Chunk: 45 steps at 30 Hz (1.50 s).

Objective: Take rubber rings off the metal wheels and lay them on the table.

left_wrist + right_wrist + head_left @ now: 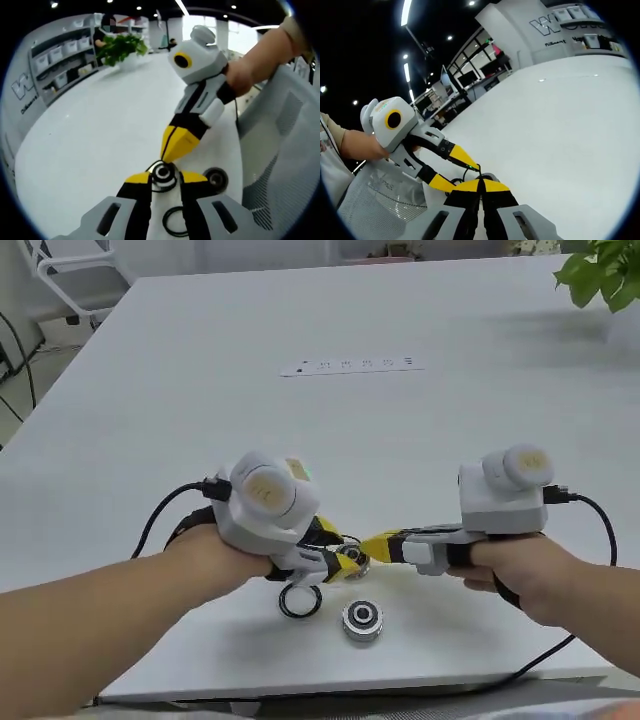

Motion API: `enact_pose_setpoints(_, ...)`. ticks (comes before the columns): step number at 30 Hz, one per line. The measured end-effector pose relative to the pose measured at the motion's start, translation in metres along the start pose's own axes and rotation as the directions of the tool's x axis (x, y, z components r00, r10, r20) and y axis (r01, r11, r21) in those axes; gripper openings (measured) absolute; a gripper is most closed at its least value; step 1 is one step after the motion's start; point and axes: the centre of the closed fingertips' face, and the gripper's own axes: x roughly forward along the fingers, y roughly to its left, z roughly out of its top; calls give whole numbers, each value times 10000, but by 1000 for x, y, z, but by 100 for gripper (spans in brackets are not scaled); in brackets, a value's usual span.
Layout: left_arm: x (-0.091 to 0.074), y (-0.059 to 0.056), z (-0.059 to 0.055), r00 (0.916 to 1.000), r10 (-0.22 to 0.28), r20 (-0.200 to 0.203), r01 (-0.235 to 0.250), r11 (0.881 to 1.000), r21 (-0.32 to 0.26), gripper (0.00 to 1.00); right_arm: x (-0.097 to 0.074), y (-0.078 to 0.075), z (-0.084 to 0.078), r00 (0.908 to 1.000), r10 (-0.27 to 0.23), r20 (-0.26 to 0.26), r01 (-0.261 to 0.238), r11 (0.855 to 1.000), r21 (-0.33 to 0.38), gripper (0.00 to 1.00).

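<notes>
Left tool (164, 176) pinches a metal wheel (162, 172) to steady it. Right tool (480, 183), pressed together just ahead, apparently nips the rubber ring (172, 181) free.

A metal wheel (362, 620) is lying on the table (200, 390) near its front edge, a loose rubber ring (300, 600) just left of it. Behind both, a second wheel (351, 557) is sitting between the jaws of the left gripper (343, 562) (right gripper (370, 546) touching from the right).

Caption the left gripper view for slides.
Left gripper clamps a metal wheel while right gripper pinches its rubber ring; a loose ring lies nearby.
</notes>
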Motion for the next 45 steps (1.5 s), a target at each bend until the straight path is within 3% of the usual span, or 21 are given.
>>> enact_pose_setpoints(14, -23, -5, 9, 9982, -149, 587, 157, 9998, -135, 38, 3, 2, -1, 9995, 202, -254, -210, 9992, -336, 0)
enact_pose_setpoints(27, -52, -18, 17, 9921, -301, 1221, 348, 9987, -371, 49, 6, 6, 4, 9990, 346, -276, -359, 9983, -470, 0)
enact_pose_setpoints(45, -95, -23, 9, 9860, 118, 1666, 20, 9966, -822, 65, 8, 20, 5, 9976, 499, -476, -532, 9962, -695, 0)
